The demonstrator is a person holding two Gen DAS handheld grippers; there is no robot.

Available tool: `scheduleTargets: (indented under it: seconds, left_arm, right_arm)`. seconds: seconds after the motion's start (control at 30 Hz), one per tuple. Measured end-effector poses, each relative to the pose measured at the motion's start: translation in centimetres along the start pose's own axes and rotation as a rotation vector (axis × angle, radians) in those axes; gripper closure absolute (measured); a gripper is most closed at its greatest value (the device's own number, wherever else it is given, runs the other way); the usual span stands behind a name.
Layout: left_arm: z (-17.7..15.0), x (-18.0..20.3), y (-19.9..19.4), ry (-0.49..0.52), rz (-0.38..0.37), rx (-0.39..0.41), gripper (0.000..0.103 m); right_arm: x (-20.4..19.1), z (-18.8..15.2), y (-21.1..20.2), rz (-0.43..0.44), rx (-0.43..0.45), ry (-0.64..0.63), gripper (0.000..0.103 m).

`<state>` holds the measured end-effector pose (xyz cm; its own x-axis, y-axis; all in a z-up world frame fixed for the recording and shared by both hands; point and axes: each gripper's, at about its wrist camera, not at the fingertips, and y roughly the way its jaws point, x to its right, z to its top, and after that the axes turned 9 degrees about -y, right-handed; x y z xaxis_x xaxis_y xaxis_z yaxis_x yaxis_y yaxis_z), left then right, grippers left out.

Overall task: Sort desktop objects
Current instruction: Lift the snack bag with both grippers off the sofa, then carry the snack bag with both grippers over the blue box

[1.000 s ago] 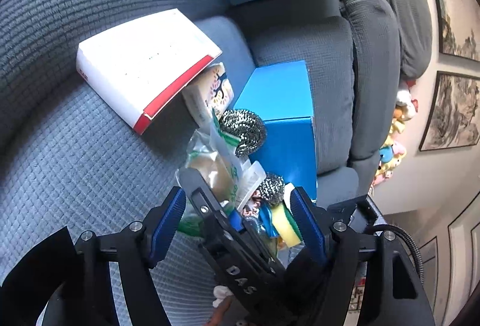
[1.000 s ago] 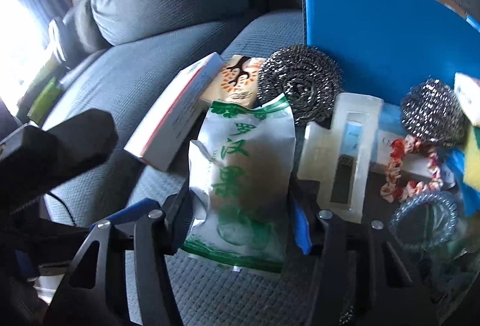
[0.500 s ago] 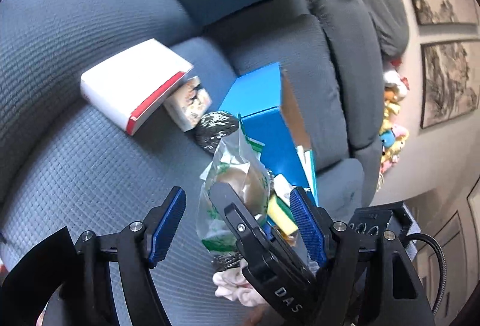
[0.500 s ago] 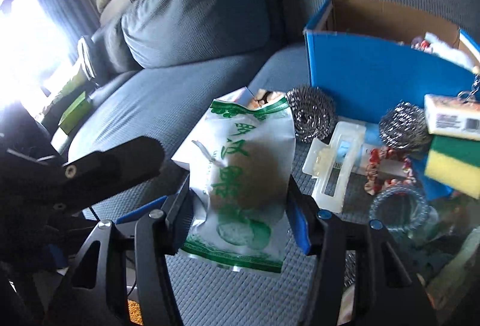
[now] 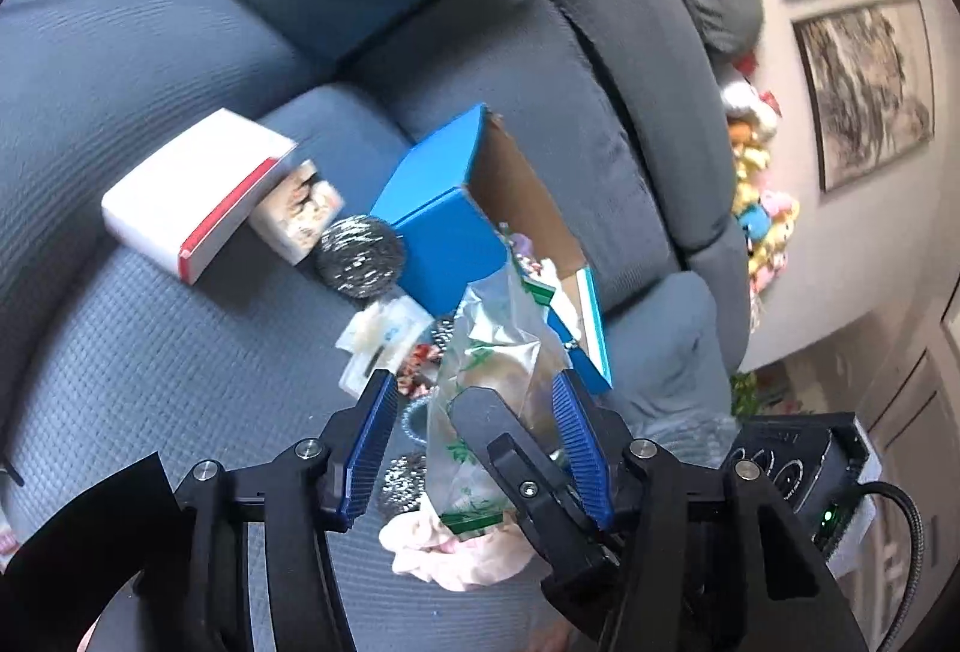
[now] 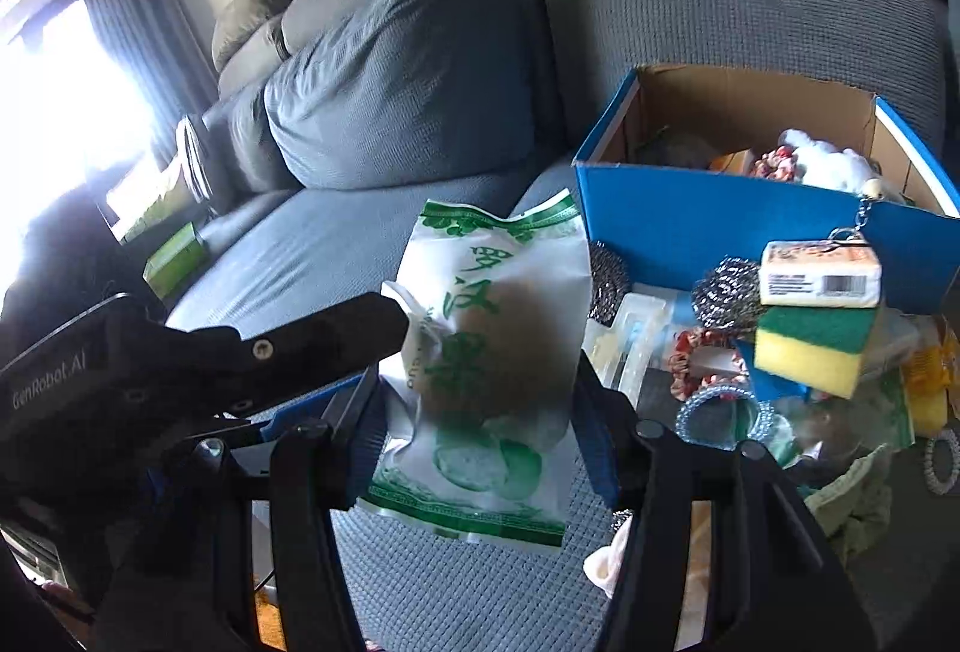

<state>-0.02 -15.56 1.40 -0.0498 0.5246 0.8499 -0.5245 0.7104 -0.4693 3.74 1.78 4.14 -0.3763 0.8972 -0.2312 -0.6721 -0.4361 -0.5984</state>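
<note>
Right hand-held gripper (image 6: 480, 412) clamps green-print snack bag (image 6: 486, 370), frame centre, raised above sofa seat (image 6: 300, 244), left of blue box (image 6: 750, 226). Left hand-held gripper (image 5: 474, 442) spread wide, nothing gripped.

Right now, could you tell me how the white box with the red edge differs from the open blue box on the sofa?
The white box with the red edge is closed and lies flat and tilted on the sofa seat; the blue box stands open at the top, showing its brown cardboard inside. The white box looks thinner and has nothing visible in it, while the blue box is deeper and already holds sorted items. Both are rectangular cartons resting on the same seat cushion.
</note>
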Motion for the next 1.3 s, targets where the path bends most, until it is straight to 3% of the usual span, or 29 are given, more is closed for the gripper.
scheduleTargets:
  seconds: [0.13, 0.47, 1.0, 1.3]
  left_arm:
    - [-0.8, 2.9, 0.2, 0.082, -0.013, -0.02, 0.048]
    - [-2.7, 8.5, 0.3, 0.211, -0.036, -0.043, 0.048]
    - [-3.9, 14.1, -1.0, 0.307, -0.078, -0.048, 0.048]
    - [-3.5, 17.8, 0.6, 0.384, -0.077, -0.06, 0.048]
  right_arm:
    - [0.3, 0.6, -2.1, 0.025, 0.054, 0.023, 0.047]
    - [1.9, 1.6, -7.4, -0.01, 0.146, 0.041, 0.047]
    - [2.4, 3.5, -13.1, -0.039, 0.251, 0.03, 0.047]
    - [4.4, 5.1, -14.5, -0.055, 0.313, 0.058, 0.047]
